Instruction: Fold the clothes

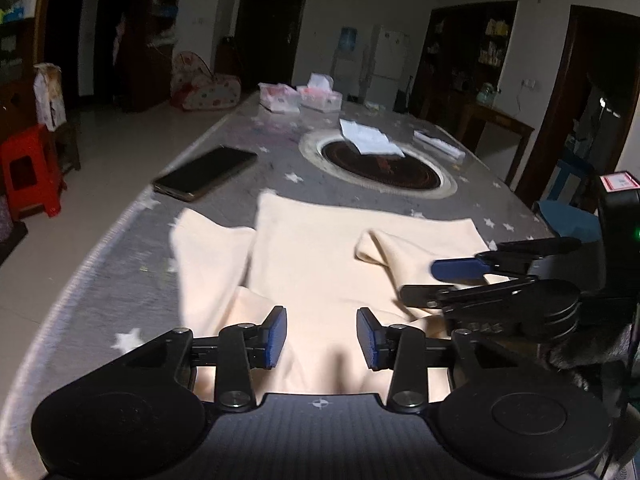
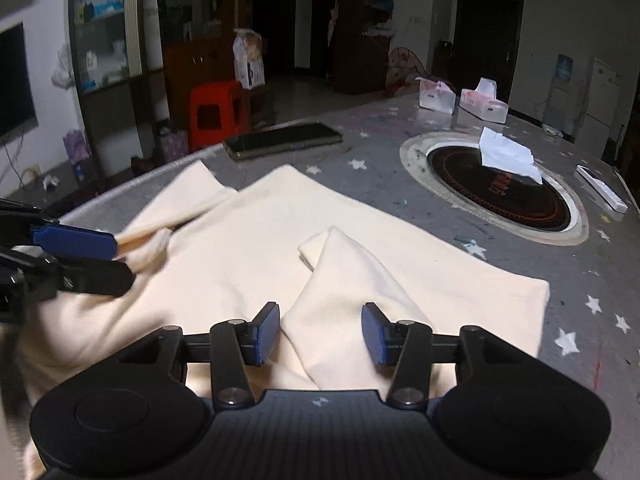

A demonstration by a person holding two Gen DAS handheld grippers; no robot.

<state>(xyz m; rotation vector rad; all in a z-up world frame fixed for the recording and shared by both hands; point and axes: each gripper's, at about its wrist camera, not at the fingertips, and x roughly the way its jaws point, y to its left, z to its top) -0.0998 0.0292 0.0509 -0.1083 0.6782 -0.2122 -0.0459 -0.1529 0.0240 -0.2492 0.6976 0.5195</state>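
A cream garment (image 1: 308, 256) lies spread on the grey star-patterned table (image 1: 120, 280), one sleeve (image 1: 392, 248) folded over its body and the other sleeve (image 1: 204, 248) lying out to the left. It also shows in the right wrist view (image 2: 248, 252). My left gripper (image 1: 321, 334) is open just above the garment's near edge, nothing between its pads. My right gripper (image 2: 319, 332) is open over the folded sleeve (image 2: 344, 280). The right gripper shows side-on in the left wrist view (image 1: 440, 282), and the left gripper side-on in the right wrist view (image 2: 116, 256), both over cloth.
A dark phone (image 1: 206, 173) lies beyond the garment at left. A round inset hotplate (image 1: 380, 166) with white paper (image 1: 370, 138) on it sits mid-table. Tissue packs (image 1: 300, 96) stand at the far end, a white remote (image 2: 602, 188) at right. A red stool (image 1: 30, 168) stands on the floor.
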